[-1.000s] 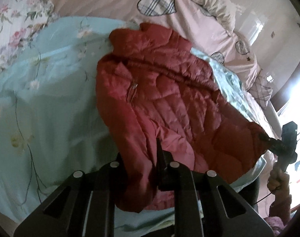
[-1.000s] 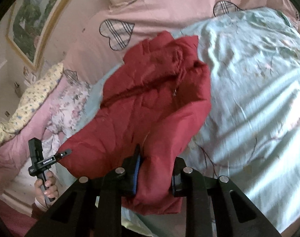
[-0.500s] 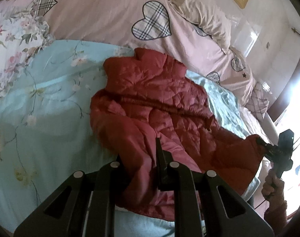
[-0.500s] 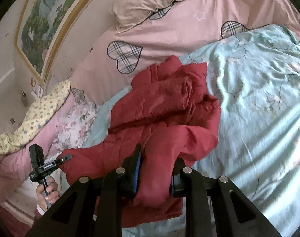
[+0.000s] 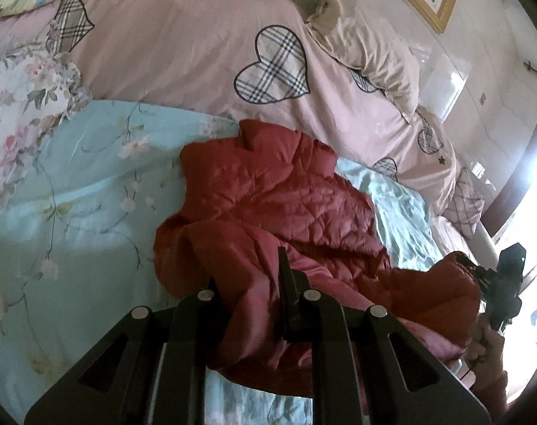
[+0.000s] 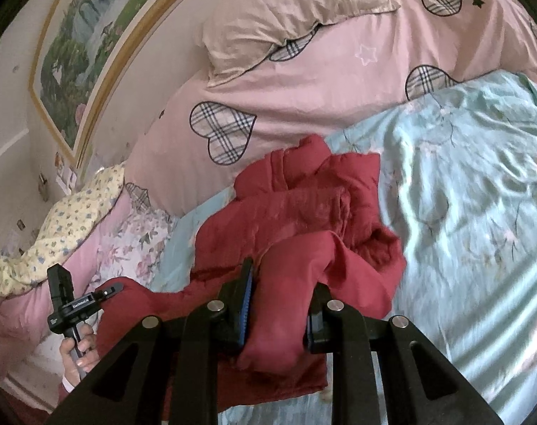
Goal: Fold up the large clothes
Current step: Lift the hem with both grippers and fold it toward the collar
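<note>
Two grips carry the red quilted jacket (image 5: 279,212) on the floral bedspread (image 5: 73,212): my left gripper (image 5: 254,304) and right gripper (image 6: 279,304) each pinch its near hem corners, since the padding is light, soft, slippery.

My left gripper (image 5: 254,301) is matte black – two angular arms with triangular cut-outs and four round silver screw heads across the front. My right gripper (image 6: 280,304) has the same build, with a blue pad lining one finger. Its handle bears a small white-lettered label. A pale cuff edges my left hand (image 6: 79,352).
</note>
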The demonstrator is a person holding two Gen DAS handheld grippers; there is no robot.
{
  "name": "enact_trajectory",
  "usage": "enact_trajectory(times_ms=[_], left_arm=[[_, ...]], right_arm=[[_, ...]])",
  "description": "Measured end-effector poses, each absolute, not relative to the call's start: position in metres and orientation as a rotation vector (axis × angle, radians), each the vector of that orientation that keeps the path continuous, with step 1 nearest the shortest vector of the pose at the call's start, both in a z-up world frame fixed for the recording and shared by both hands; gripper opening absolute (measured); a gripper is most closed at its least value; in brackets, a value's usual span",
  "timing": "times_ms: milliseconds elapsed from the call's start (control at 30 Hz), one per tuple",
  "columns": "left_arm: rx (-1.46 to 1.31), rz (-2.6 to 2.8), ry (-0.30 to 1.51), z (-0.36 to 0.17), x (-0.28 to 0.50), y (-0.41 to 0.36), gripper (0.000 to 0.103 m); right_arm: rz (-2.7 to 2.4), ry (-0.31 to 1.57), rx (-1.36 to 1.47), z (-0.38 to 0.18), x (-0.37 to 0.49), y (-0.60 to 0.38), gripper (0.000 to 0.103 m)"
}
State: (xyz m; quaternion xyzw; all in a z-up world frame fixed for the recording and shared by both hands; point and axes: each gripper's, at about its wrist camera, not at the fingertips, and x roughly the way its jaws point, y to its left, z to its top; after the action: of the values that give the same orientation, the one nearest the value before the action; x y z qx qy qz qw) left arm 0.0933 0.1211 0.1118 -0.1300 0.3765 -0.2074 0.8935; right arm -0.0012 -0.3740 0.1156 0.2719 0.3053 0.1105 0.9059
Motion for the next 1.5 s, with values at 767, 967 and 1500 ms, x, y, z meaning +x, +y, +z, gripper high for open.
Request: enact_trajectory(times_ms=[767, 967, 1500], left_arm=[[-0.317, -0.327, 0.774, 0.115, 0.217, 0.106, 0.015], [-0.301, -0.274, 0.8, 0.095, 0.256, 0.099, 0.015], [-0.335, -0.213, 0.886, 0.05, 0.342, 0.081, 0.016]], right_arm=[[0.153, 0.597, 0.626, 0.113, 0.126, -0.414, 0.022], [0.106, 0.607, 0.638, 0.098, 0.154, -0.423, 0.023], [-0.005, 0.669, 0.671, 0.048, 0.236, -0.435, 0.023]])
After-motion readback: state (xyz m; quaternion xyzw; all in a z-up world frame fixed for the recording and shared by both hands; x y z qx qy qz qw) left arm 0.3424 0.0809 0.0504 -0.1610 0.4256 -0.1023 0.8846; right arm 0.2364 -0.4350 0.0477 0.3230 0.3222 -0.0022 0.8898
